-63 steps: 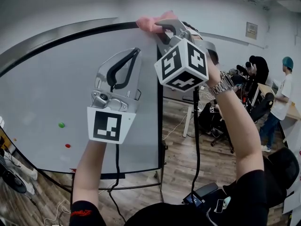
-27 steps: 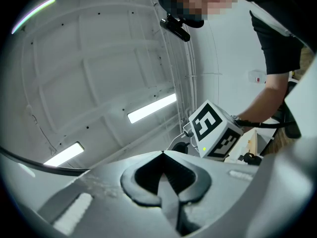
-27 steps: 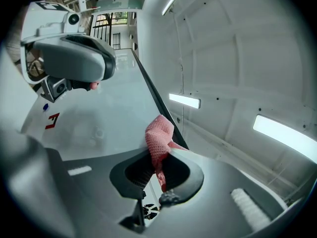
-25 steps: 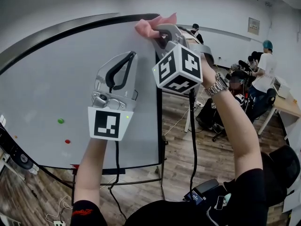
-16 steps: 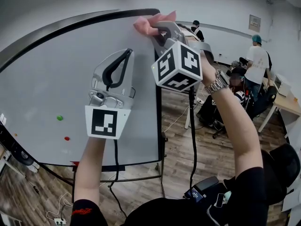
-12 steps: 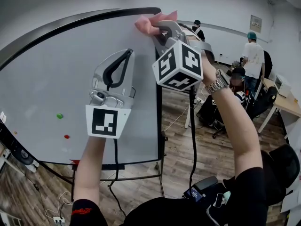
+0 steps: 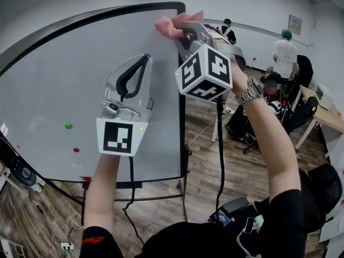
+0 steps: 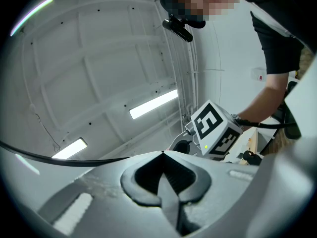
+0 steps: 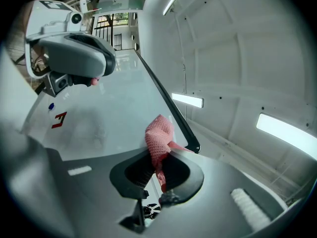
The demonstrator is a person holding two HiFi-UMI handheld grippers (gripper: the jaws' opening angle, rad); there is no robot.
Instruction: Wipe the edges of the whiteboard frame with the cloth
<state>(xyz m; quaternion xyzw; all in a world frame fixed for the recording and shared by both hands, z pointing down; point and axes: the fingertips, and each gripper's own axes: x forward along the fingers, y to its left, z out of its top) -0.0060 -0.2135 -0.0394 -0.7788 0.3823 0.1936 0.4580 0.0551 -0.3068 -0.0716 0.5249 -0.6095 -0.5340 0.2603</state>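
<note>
Overhead, R arm stretched up, R gripper (image 7: 186,32) clamped on cloth (image 7: 170,24) by frame (image 7: 181,90) top corner, cloth pointing up-left; L gripper (image 7: 141,63) raised, jaws together, empty

Cloth (image 9: 159,139): pink fabric, dimpled open weave, matt, limp folds.
Whiteboard (image 7: 64,85): smooth white face, mild sheen. Frame (image 7: 182,117): black, smooth, slight gloss.
Left gripper (image 8: 163,155), right gripper (image 9: 166,155): pale grey moulded shells, matt, plastic by the look. Inner pads (image 9: 140,174): black, ribbed.
Wristwatch (image 7: 250,94), centre right of head view: shiny metal links.
Floor (image 7: 204,181): wood planks, low sheen.
</note>
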